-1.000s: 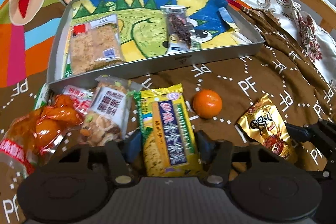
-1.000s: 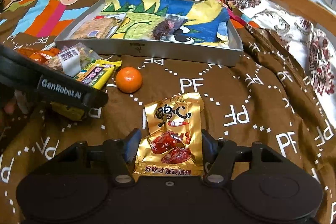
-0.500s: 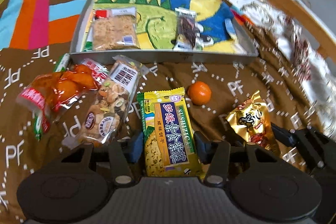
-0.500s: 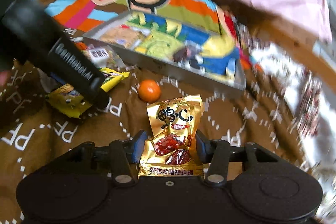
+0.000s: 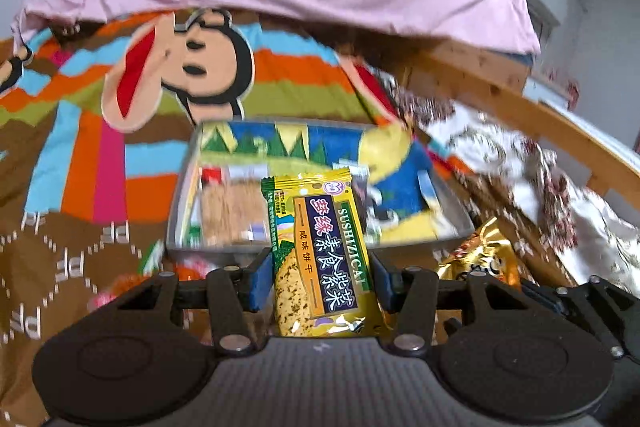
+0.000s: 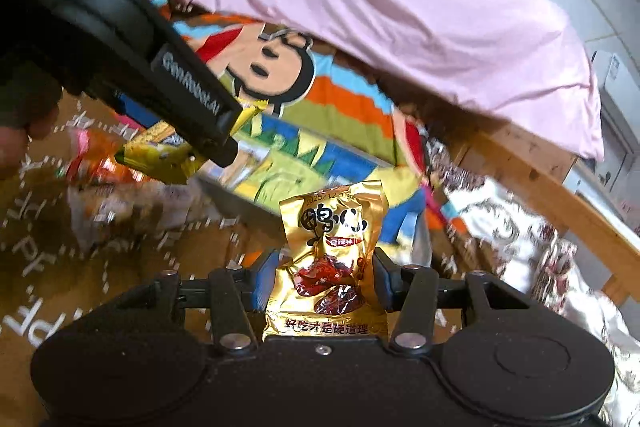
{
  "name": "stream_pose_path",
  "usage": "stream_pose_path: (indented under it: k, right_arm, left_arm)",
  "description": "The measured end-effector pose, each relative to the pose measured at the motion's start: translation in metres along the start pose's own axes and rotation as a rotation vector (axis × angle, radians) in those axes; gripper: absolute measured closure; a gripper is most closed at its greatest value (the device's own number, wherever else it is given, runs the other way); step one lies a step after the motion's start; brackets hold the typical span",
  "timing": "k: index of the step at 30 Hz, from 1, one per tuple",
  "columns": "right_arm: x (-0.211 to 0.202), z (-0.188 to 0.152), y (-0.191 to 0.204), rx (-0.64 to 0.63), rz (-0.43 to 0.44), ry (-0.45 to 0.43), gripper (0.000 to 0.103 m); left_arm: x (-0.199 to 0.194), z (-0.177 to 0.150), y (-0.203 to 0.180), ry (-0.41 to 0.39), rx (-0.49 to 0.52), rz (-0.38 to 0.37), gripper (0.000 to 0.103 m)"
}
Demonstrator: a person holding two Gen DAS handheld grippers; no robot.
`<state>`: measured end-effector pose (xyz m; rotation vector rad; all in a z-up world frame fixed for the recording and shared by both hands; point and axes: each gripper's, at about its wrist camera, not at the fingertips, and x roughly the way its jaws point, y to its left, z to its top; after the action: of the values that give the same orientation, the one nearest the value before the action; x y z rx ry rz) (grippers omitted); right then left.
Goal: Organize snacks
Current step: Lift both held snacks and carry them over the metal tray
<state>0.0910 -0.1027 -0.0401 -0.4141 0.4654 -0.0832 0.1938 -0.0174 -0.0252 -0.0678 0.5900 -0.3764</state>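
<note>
With the left gripper [image 5: 318, 279] clamping the yellow cracker packet [image 5: 320, 251] and the right gripper [image 6: 324, 279] pinching the gold pouch [image 6: 330, 259], both lifted before the tray [image 5: 176, 219], either slick wrapper could slip free

Glossy gold foil pouch [image 6: 330, 251], shiny plastic cracker wrapper [image 5: 320, 251], matt grey metal tray [image 5: 176, 211]

The yellow biscuit packet [image 5: 320, 251] at centre frame in the left wrist view reads "SUSHIZICAI" down its dark blue panel, beside large Chinese characters. The brown blanket [image 5: 60, 267] at lower left repeats "PF". In the right wrist view, the black tongs arm [image 6: 188, 99] at upper left carries "GenRobot.AI"; the gold pouch [image 6: 332, 251] shows Chinese print.
</note>
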Motion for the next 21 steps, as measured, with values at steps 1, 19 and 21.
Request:
stream_pose_path:
  k: [1, 19, 21]
  right_arm:
    - [0.002, 0.003, -0.002, 0.001, -0.002, -0.012, 0.052]
    - [0.137, 0.058, -0.045, 0.090, -0.060, -0.068, 0.052]
    - [0.153, 0.056, -0.050, 0.127, -0.061, -0.034, 0.052]
  left_arm:
    - [0.003, 0.004, 0.000, -0.022, 0.004, 0.004, 0.048]
    - [0.106, 0.047, 0.022, -0.113, -0.014, 0.044, 0.048]
    - [0.120, 0.048, 0.022, -0.099, -0.010, 0.040, 0.048]
